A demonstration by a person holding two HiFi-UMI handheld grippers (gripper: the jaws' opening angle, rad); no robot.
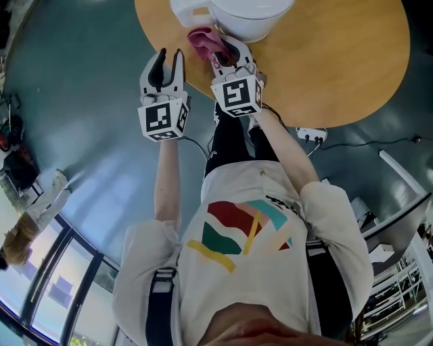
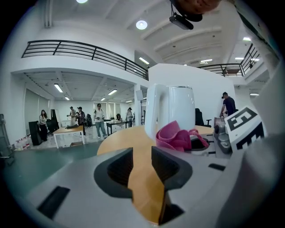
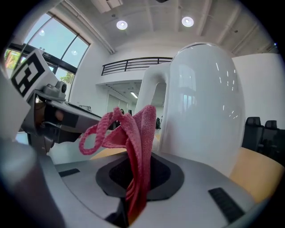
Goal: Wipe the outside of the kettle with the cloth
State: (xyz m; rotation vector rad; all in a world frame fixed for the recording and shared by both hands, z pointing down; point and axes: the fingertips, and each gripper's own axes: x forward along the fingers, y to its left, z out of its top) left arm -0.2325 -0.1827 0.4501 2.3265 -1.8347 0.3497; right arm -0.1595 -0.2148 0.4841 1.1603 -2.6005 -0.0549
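since the right gripper [image 1: 229, 53] is clamped on the cloth [image 1: 203, 39] beside the kettle [image 1: 247, 19], wiping can begin; the left gripper [image 1: 169, 59], jaws apart, empty, seems kept for steadying

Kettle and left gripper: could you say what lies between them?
In the left gripper view, bare table, then the cloth that the right gripper holds before the kettle.
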